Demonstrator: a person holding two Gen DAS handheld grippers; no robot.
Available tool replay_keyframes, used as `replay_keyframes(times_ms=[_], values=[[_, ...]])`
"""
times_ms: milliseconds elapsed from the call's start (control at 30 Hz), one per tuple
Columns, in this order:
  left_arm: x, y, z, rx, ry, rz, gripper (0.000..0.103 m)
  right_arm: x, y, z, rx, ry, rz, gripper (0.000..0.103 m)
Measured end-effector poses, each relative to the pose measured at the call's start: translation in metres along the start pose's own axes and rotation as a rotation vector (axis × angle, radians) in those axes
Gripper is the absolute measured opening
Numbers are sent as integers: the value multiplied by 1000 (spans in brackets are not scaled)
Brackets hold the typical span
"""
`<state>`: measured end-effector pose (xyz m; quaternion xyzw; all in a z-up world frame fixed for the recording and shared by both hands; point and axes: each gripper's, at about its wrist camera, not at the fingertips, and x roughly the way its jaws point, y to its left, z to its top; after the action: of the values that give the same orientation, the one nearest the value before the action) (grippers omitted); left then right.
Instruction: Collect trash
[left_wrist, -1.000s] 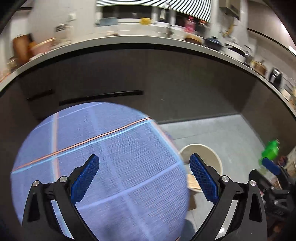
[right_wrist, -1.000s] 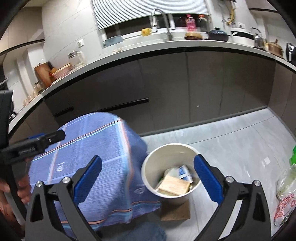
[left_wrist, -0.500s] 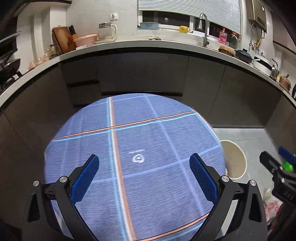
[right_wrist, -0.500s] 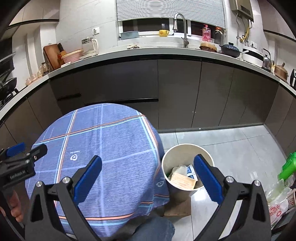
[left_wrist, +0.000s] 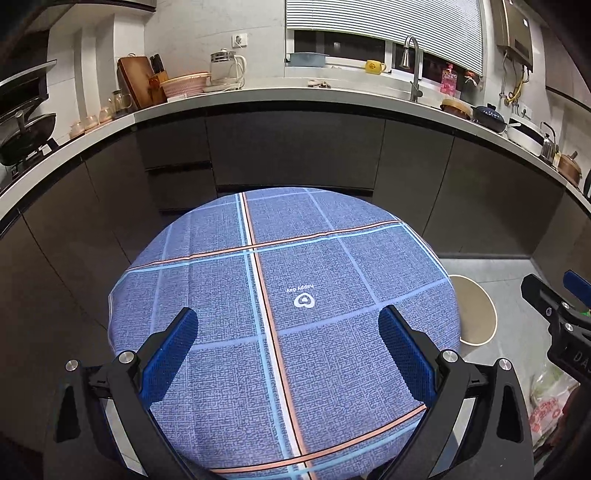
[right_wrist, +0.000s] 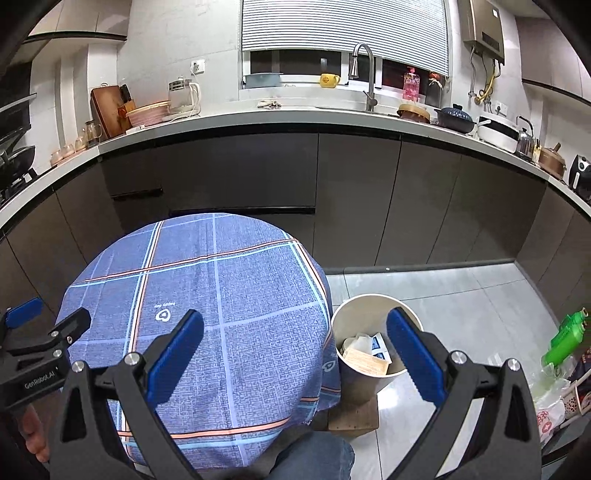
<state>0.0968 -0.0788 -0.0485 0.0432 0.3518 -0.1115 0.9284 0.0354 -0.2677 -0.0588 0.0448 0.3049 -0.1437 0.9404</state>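
Since earlier frame we swung both views back over table (left_wrist: 332, 369). Left gripper (left_wrist: 286, 345), right gripper (right_wrist: 295, 347) spread, empty; bin (right_wrist: 373, 301) at 3 o'clock, within reach.

1. Under and ahead of the left hand-held gripper (left_wrist: 286, 332), the round surface (left_wrist: 332, 387) with its blue checked cloth lies bare from near edge to far edge; nothing stands on it to block a pass.
2. Beyond the surface's far edge, the dark cabinets (left_wrist: 295, 147) form a solid wall under the kitchen counter.
3. Beside the right hand-held gripper (right_wrist: 295, 341), just right of the surface, the bin (right_wrist: 369, 306) is open at the top, with paper and a box low inside.
4. The cloth's hanging edge nearly touches the bin's left rim.
5. Right of the bin the grey floor (right_wrist: 461, 295) is open, until the green bottle (right_wrist: 563, 338) and bags (right_wrist: 550, 406) at the far right.
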Motion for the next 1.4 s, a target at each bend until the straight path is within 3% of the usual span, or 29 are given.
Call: replay_keyframes(times_ms=[1400], values=[[-7, 2, 1, -3, -18, -26, 94, -8, 8, -2, -18, -22, -9, 100]])
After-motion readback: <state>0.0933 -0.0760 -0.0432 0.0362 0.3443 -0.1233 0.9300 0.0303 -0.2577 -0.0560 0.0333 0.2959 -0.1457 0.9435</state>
